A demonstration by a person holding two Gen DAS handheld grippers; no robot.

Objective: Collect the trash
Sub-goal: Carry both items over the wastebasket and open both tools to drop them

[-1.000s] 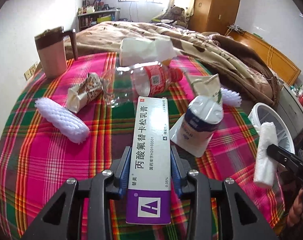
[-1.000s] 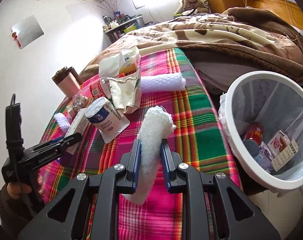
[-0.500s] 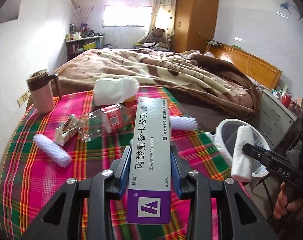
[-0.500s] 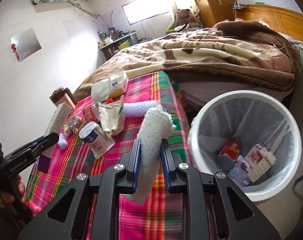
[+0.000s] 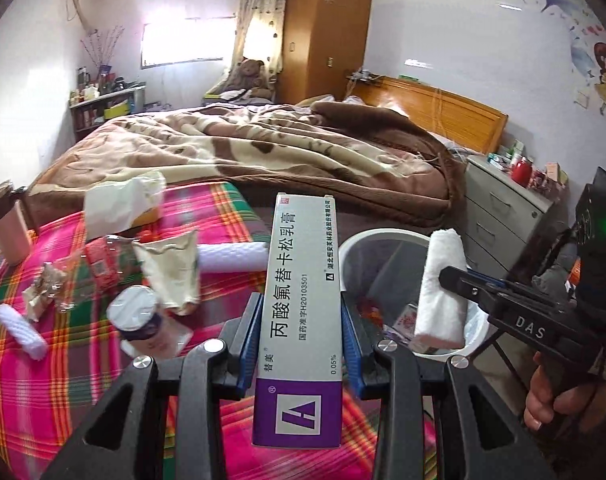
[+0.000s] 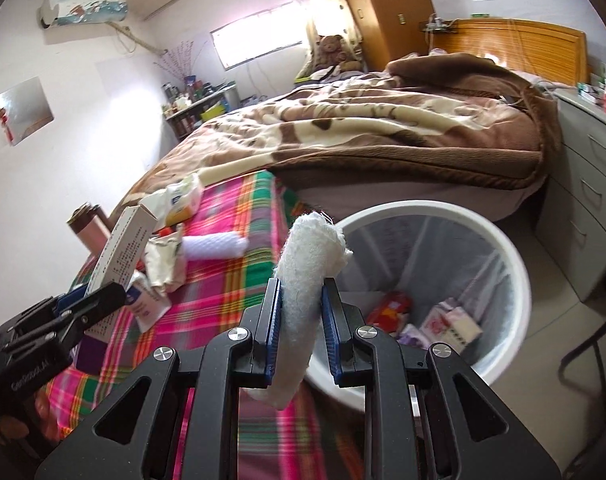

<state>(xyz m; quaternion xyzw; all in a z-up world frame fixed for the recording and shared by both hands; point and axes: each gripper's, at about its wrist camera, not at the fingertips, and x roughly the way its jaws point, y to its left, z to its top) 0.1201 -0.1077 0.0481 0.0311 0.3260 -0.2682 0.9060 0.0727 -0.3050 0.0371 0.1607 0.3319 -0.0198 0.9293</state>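
Observation:
My left gripper (image 5: 301, 340) is shut on a long grey-and-purple medicine box (image 5: 301, 300), held above the plaid table's right edge; the box also shows in the right wrist view (image 6: 123, 248). My right gripper (image 6: 301, 320) is shut on a white foam roll (image 6: 305, 280), held at the near rim of the white trash bin (image 6: 499, 240). In the left wrist view the right gripper (image 5: 455, 280) holds the roll (image 5: 441, 288) over the bin (image 5: 367, 240). The bin holds several wrappers and cartons.
On the plaid tablecloth (image 5: 63, 360) lie a yogurt cup (image 5: 137, 320), a crumpled paper bag (image 5: 171, 268), a crushed clear bottle (image 5: 107, 260), two white foam nets (image 5: 231, 258), a tissue pack (image 5: 119, 204) and a brown mug (image 5: 7, 224). A bed and grey drawers (image 5: 503, 216) stand behind.
Both grippers have lifted and swung right toward the bin. The medicine box has left the table; the foam roll has moved from over the table to the bin's rim.

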